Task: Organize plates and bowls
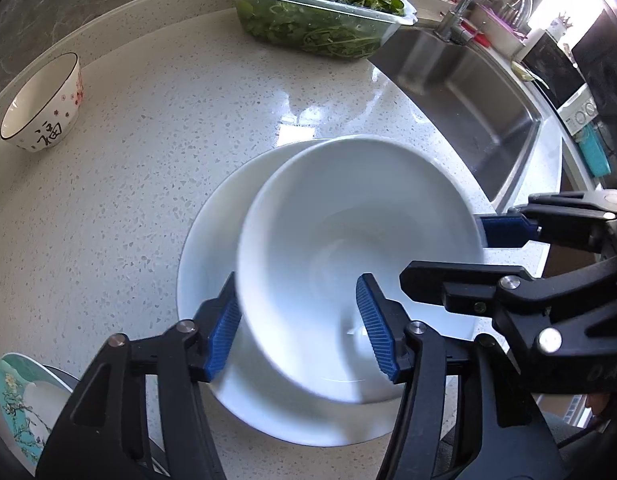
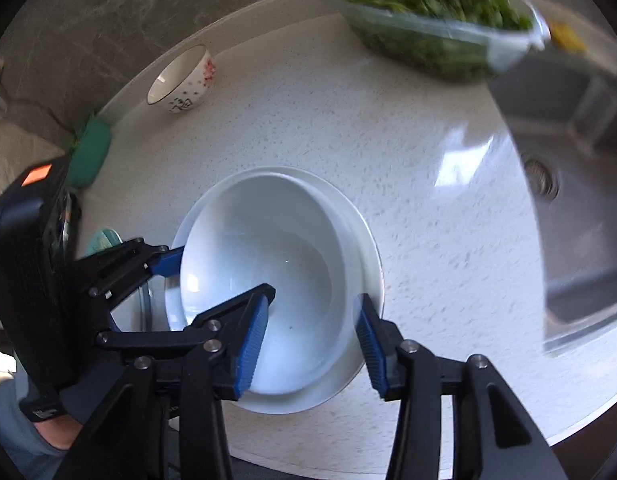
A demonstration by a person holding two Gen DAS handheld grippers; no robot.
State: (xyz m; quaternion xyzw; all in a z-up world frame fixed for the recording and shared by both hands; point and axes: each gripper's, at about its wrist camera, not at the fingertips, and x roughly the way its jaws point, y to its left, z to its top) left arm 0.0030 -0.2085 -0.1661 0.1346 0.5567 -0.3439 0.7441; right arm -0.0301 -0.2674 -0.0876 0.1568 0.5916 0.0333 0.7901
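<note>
- Kitchen: speckled white counter (image 1: 156,168), steel sink (image 1: 468,80) to the right, tub of greens (image 1: 320,12) at the back.
- White bowl (image 1: 348,260) sits over a white plate (image 1: 200,264), mid-counter.
- My left gripper (image 1: 298,322) straddles the bowl's near wall, jaws apart, not clamped.
- My right gripper (image 2: 310,338) does likewise on the opposite rim, apart. Two-sided hold steadies it, I judge.
- Patterned bowl (image 1: 44,104) waits far left; teal plate (image 1: 16,404) at the near edge.
</note>
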